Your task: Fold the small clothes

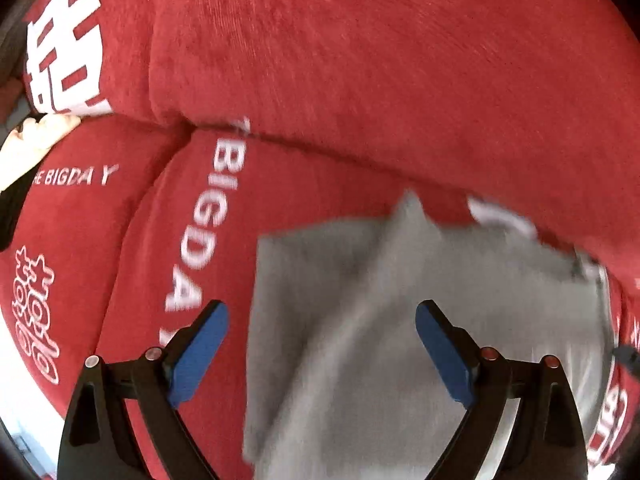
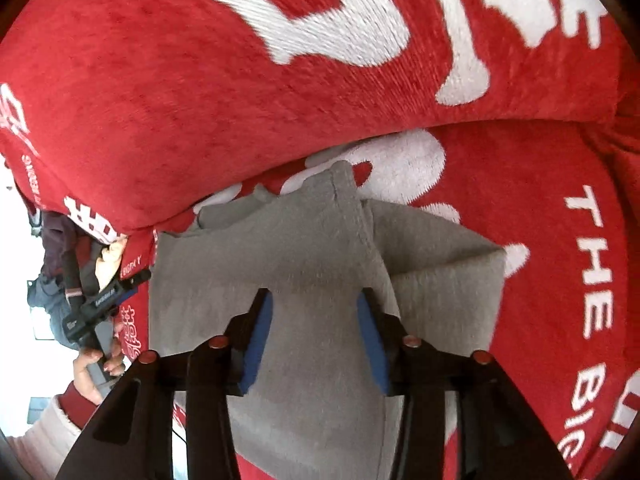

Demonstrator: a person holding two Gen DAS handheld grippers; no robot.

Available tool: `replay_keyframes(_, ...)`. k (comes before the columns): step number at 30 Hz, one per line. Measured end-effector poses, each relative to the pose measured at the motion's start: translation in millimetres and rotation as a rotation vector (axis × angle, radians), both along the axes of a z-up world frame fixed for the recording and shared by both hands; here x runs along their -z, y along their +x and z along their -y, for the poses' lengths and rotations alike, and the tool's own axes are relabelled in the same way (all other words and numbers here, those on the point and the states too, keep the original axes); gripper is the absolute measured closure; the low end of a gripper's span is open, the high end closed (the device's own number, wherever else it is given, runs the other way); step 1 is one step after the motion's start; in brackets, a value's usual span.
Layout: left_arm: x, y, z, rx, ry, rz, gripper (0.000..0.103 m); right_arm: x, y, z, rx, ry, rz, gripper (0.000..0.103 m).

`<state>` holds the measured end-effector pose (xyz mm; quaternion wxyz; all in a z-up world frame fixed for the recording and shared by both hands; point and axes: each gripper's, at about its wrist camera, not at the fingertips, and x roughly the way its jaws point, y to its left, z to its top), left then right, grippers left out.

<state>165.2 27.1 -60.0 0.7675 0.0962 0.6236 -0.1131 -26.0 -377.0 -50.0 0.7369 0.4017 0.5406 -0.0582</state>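
Observation:
A small grey garment (image 1: 400, 320) lies on a red sofa seat and is partly folded, with one flap laid over the rest. My left gripper (image 1: 322, 312) is open and empty above the garment's left part. In the right wrist view the same grey garment (image 2: 320, 248) fills the middle, with a fold ridge running up to a point. My right gripper (image 2: 316, 300) is open above it, its blue pads (image 2: 258, 340) apart and holding nothing. The left gripper (image 2: 104, 304) shows at the garment's left edge, held by a hand.
The red sofa seat cushion (image 1: 132, 248) carries white "THE BIG DAY" lettering. A red back cushion (image 1: 360, 60) rises just behind the garment; it also shows in the right wrist view (image 2: 200, 100). A seam between two seat cushions (image 1: 160, 184) runs left of the garment.

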Motion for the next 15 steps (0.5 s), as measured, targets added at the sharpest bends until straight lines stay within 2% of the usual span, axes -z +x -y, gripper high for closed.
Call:
replay_keyframes(6,1.4,-57.4,-9.2,0.027,-0.014,-0.094,0.008,-8.7,-11.3,-24.1,-0.065,-0.095,-0.078,0.048)
replay_keyframes(9,2.8,-80.0,-7.6,0.024,0.018,-0.101,0.008,-8.3,-14.2,-31.5,-0.093,-0.128,-0.1,0.048)
replay_keyframes(15,-4.5,-108.1,-8.6,0.065,0.028,-0.096,0.008,-12.2,-6.8,-52.8,-0.122,-0.168,-0.119,0.048)
